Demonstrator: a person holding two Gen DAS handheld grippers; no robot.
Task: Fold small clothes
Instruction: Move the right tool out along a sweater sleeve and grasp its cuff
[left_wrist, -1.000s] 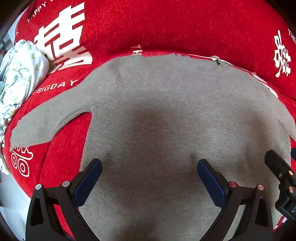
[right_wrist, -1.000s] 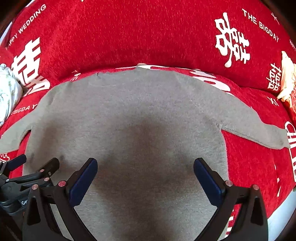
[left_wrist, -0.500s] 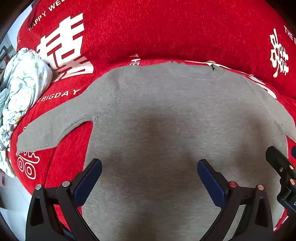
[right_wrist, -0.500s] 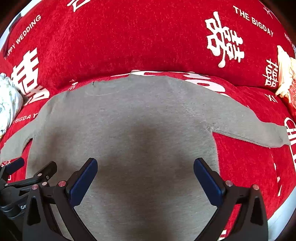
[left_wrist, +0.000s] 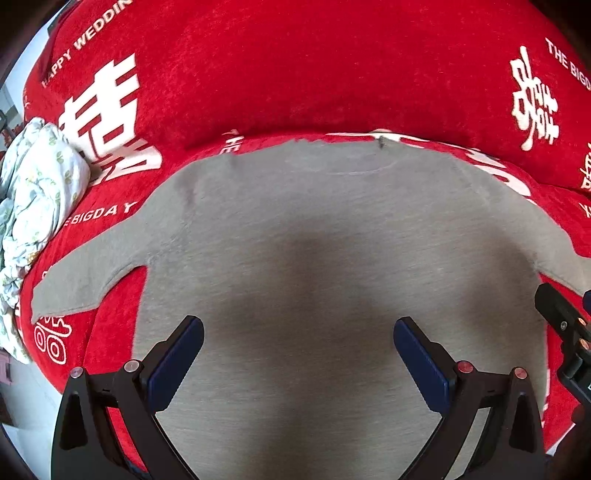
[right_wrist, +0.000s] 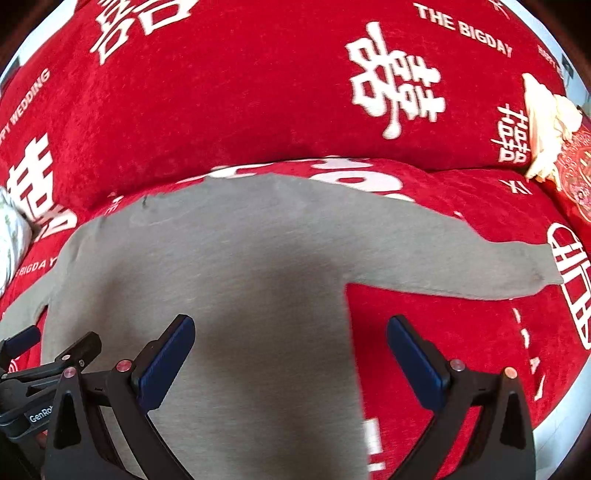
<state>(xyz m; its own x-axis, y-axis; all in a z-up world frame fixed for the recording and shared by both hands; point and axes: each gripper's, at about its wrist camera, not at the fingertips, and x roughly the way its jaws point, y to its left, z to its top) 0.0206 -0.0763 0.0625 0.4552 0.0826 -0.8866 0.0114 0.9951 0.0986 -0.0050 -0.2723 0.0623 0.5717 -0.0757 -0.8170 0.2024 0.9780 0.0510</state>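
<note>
One grey top (left_wrist: 332, 236) is laid flat on the red sofa (left_wrist: 295, 74), neck by the back cushion and both sleeves spread out. It looks soft, thin and light, so it can be bent with ease but may slide or bunch on the fuzzy cover. Both tools are held wide open above it, with nothing held: the left tool (left_wrist: 298, 345) over the middle, the right tool (right_wrist: 291, 341) over the right side edge. A good hold can be found at a sleeve end (right_wrist: 532, 271) or at the bottom corners, where the cloth can be pinched.
</note>
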